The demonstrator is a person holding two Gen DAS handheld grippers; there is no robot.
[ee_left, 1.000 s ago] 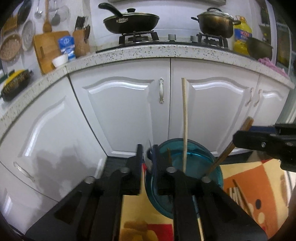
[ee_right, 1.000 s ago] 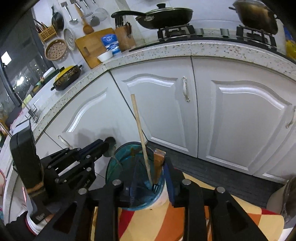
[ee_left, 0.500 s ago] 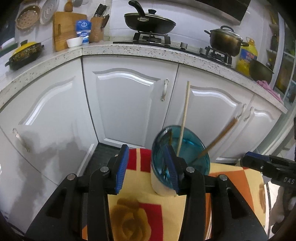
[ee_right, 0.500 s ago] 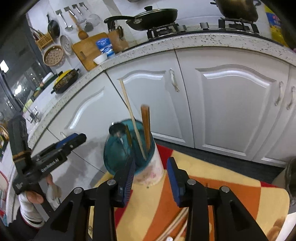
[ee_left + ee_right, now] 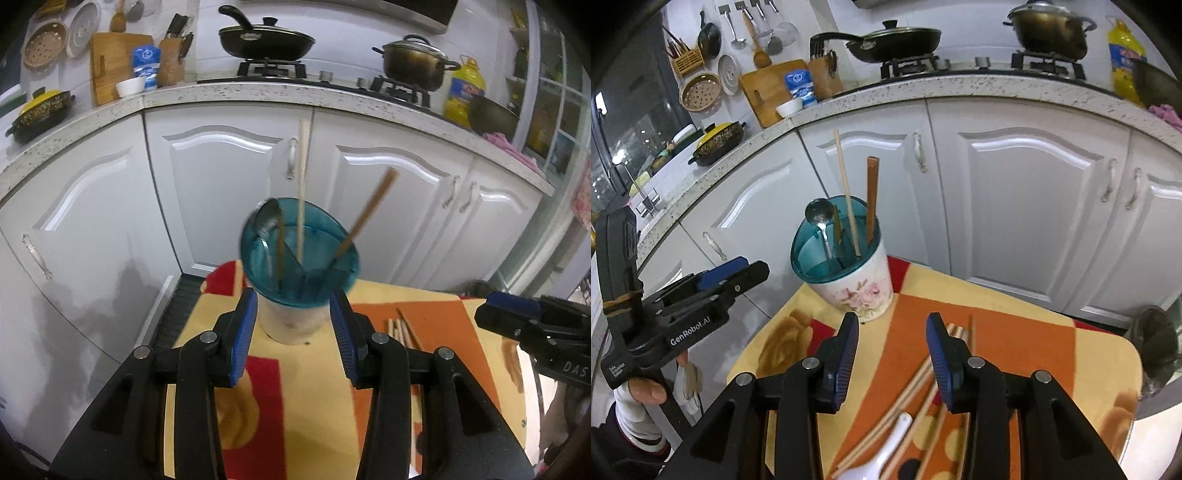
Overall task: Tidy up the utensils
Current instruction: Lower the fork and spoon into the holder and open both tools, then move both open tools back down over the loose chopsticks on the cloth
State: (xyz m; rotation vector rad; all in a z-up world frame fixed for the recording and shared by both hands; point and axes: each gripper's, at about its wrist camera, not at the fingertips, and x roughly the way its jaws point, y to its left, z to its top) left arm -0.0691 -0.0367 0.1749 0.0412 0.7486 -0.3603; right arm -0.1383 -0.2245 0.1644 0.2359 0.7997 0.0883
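A white floral utensil holder (image 5: 857, 291) with a teal insert (image 5: 299, 258) stands on the table's far left corner. In it are a metal spoon (image 5: 817, 214), a pale chopstick (image 5: 846, 192) and a brown chopstick (image 5: 872, 199). My left gripper (image 5: 293, 332) is open just in front of the holder's base, not touching it. My right gripper (image 5: 892, 350) is open and empty above several loose chopsticks (image 5: 923, 376) and a white ceramic spoon (image 5: 886, 454) lying on the cloth. Each gripper also shows in the other's view: the left gripper (image 5: 731, 273), and the right gripper (image 5: 517, 314).
The small table carries an orange, yellow and red cloth (image 5: 1034, 350). White cabinet doors (image 5: 1015, 206) stand close behind it under a speckled counter (image 5: 258, 92) with pans on a stove. A gloved hand (image 5: 639, 398) holds the left gripper.
Both grippers let go of a utensil in the holder, the left the metal spoon, the right the brown chopstick. Their jaws widened and both drew back over the table.
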